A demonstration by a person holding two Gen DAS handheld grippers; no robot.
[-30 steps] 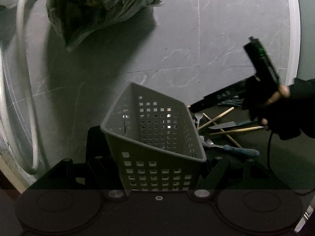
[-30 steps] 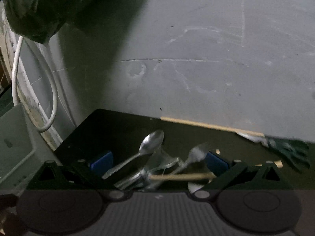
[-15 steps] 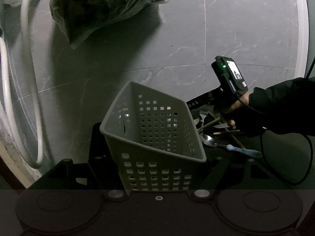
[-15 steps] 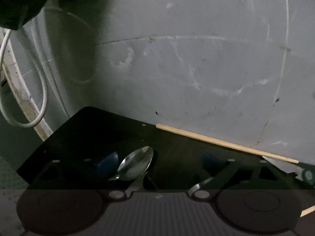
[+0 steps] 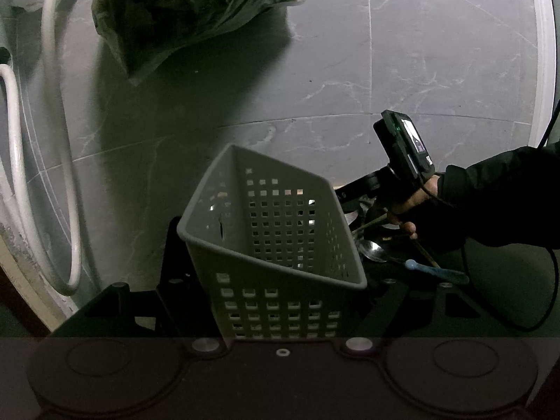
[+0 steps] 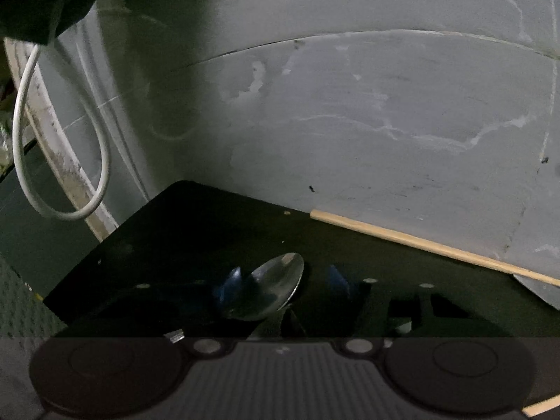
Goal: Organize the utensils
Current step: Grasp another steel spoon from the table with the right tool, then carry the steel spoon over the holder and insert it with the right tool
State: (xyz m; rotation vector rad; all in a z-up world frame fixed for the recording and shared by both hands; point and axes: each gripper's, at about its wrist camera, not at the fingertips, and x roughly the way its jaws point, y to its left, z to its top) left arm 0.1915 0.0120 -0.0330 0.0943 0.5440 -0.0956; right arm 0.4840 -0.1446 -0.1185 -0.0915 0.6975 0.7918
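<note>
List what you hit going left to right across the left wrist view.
White hose → dark plastic bag → grey perforated basket → spoon → blue-handled utensil → black sleeve.

The floor is made of big grey stone tiles with thin white veins. A black mat lies on it, right under the right gripper. On the mat, between that gripper's blue pads, rests a shiny metal spoon. Past the gripper, a wooden chopstick lies along the mat's far edge. Further away to the left, a dark plastic bag sits on the tiles, and a white hose hangs in a loop.
</note>
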